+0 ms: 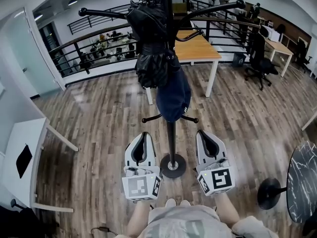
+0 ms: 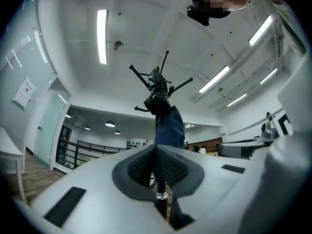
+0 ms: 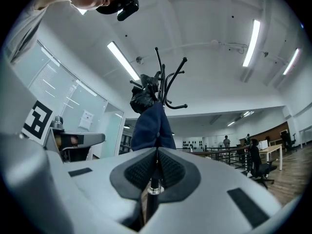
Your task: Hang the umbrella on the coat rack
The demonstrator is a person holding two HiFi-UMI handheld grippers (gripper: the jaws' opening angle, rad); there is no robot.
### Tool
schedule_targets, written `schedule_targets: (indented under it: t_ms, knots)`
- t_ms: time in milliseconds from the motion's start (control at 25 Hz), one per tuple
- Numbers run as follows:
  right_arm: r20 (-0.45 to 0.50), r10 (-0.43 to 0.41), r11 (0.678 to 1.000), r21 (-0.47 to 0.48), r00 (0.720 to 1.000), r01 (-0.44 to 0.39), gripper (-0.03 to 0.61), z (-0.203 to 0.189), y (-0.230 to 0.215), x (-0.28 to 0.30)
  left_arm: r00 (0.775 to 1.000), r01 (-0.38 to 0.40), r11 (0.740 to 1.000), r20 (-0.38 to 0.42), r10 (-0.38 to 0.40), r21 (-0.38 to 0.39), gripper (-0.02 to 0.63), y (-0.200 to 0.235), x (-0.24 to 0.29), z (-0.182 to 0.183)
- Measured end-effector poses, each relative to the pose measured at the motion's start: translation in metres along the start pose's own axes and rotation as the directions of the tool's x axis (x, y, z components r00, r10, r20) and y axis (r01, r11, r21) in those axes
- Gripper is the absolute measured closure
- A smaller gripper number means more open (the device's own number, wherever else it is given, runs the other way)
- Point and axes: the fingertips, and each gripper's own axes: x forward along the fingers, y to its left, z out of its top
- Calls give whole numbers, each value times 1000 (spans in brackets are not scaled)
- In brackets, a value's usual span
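A navy folded umbrella [image 1: 173, 99] hangs on the black coat rack [image 1: 170, 138], just under a black bundle of fabric [image 1: 154, 43] hung higher up. The umbrella's lower end reaches the rack's short lower hooks. My left gripper [image 1: 144, 135] is low, left of the pole and near the rack's round base [image 1: 173, 166]. My right gripper [image 1: 204, 133] is level with it on the pole's right. Both are shut with nothing between the jaws and touch nothing. From below, the umbrella [image 2: 170, 128] rises past the shut left gripper [image 2: 156, 149], and the umbrella [image 3: 152, 126] likewise past the right gripper [image 3: 157, 150].
A wooden table [image 1: 198, 48] stands behind the rack, with a black railing [image 1: 99, 43] beyond it. A white desk [image 1: 20, 157] is at the left. A dark round table [image 1: 303, 182] and a black stand base [image 1: 270, 192] are at the right. An office chair [image 1: 257, 58] stands far right.
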Motion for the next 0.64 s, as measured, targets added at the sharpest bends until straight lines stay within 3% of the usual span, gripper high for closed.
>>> schedule_targets:
  t_ms: [640]
  knots:
    - [3,18,999,26,1000,-18,543,-2,-4,-2,999,7,1000,-31,-8,-30,580,-12,2,-12]
